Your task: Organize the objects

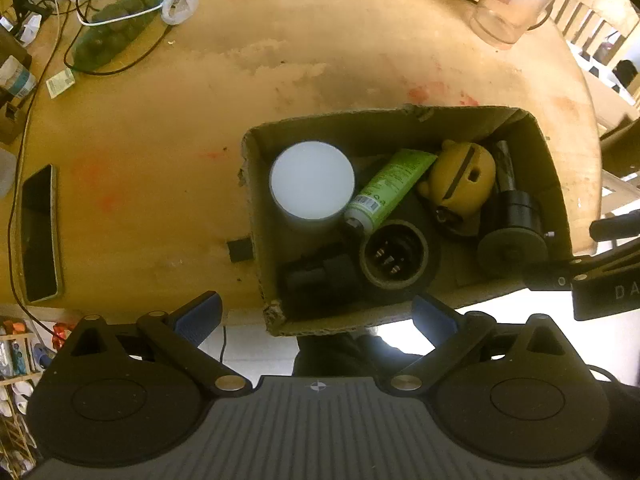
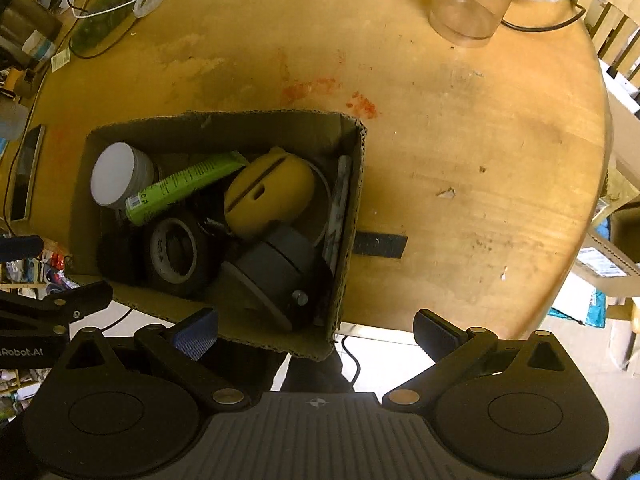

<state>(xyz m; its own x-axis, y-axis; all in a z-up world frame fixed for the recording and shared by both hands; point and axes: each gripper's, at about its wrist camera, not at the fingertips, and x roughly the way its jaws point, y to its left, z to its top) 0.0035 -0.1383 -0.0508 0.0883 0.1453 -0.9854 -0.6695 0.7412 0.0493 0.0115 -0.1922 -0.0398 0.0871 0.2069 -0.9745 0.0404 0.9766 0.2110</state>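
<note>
We hold both grippers over the near edge of the table (image 1: 280,80), each with its jaws spread wide and nothing between them. The left gripper (image 1: 316,316) hangs above the near left corner of the cardboard box (image 1: 256,208), and the right gripper (image 2: 316,330) above its near right corner.

The box sits at the table's near edge and holds everything we have gathered. At its left end a white round tub (image 1: 312,180) stands upright. Beside it lies a green tube (image 1: 384,188), its long axis running diagonally: cap toward the near left, flat crimped end toward the far right, where it meets a yellow case (image 1: 460,180). A roll of tape (image 1: 394,254) lies just in front of the tube's cap, and a black cylinder on a round base (image 1: 516,216) lies at the right end.

From the left camera we look straight into the roll's core and see small metal pins inside; the right camera shows only the roll's printed inner ring (image 2: 174,250). The right camera alone shows a black strip (image 2: 380,246) on the table, touching the box's right wall. The left camera alone shows a small black square (image 1: 239,250) against the box's left wall. A phone (image 1: 38,236) lies well to the left, and a clear cup (image 1: 516,0) stands at the table's far side.
</note>
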